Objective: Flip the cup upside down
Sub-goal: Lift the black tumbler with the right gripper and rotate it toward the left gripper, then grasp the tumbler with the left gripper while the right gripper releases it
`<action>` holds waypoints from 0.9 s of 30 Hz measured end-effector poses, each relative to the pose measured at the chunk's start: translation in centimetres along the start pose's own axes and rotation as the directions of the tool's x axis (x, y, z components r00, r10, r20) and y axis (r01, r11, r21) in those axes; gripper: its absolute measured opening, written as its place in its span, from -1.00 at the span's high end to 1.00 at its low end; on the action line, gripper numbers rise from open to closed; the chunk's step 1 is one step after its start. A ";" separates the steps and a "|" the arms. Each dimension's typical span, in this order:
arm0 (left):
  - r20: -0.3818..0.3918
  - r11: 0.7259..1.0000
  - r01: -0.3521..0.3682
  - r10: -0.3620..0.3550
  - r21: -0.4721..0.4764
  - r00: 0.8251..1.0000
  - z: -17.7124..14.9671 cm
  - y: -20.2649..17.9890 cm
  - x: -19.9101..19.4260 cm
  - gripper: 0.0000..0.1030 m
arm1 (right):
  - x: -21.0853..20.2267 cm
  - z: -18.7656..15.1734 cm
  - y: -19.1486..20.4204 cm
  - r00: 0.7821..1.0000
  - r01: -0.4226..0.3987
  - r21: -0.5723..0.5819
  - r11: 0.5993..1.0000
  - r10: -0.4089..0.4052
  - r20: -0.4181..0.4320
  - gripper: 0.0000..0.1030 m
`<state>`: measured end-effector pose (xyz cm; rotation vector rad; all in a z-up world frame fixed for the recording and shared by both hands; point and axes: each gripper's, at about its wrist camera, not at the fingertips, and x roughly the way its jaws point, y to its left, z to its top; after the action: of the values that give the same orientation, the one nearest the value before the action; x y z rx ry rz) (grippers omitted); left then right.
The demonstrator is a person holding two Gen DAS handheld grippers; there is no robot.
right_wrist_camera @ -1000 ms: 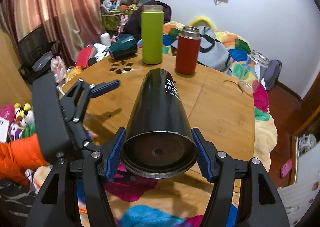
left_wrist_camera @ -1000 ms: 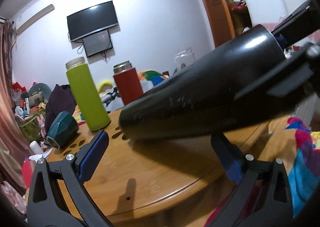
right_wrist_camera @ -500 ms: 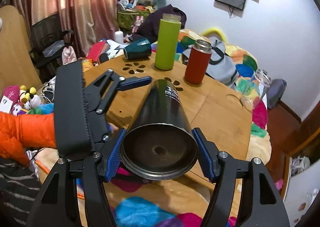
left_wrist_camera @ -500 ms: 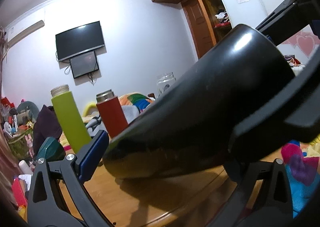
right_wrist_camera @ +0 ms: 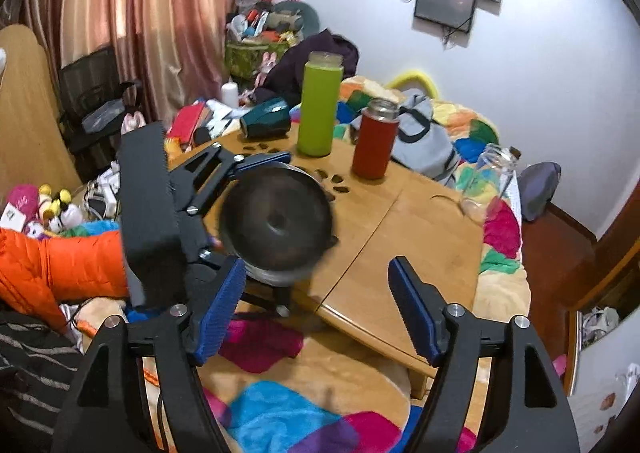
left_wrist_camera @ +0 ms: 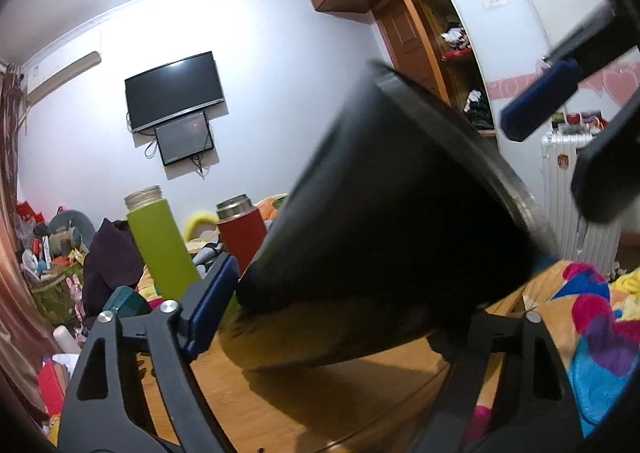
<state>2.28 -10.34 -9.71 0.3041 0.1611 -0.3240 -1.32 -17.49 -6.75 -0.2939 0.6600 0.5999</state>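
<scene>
- Fingers of right gripper (right_wrist_camera: 316, 309) spread wide, blue pads (right_wrist_camera: 218, 313) bare, nothing between them; black cup (right_wrist_camera: 278, 225) ahead of and apart from them.
- Left gripper (left_wrist_camera: 344, 309) closed on black cup (left_wrist_camera: 380, 237): left blue pad (left_wrist_camera: 208, 305) pressed against the narrow end, the opposite finger hidden behind the cup body.
- Cup tilted in the grip, wide rim up and to the right, narrow base down and to the left, blurred.
- From the right wrist view, cup's opening facing the camera, held over the near edge of the wooden table (right_wrist_camera: 420, 245) by the left gripper (right_wrist_camera: 256, 221), orange sleeve (right_wrist_camera: 60, 265) behind it.
- Standing upright on the far part of the table: green bottle (right_wrist_camera: 320, 105) and, just beside it, red thermos (right_wrist_camera: 376, 141).
- Lying on its side near the table's far-left edge: dark teal cup (right_wrist_camera: 266, 121).
- At the far-right edge: clear glass jar (right_wrist_camera: 492, 173), tilted.
- On the wall beyond: black TV (left_wrist_camera: 174, 89) with a smaller screen (left_wrist_camera: 184, 137) under it.
</scene>
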 end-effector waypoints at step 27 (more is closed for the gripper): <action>-0.286 0.953 0.115 -0.198 -0.281 0.938 5.8 9.9 5.4 -0.25 | 4.8 1.3 -5.4 0.974 0.106 0.262 0.959 -0.153 0.167 -0.38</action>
<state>11.29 -4.80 -2.66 0.0781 0.5383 -0.4085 5.58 -19.17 -8.49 -0.0423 0.5244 0.4055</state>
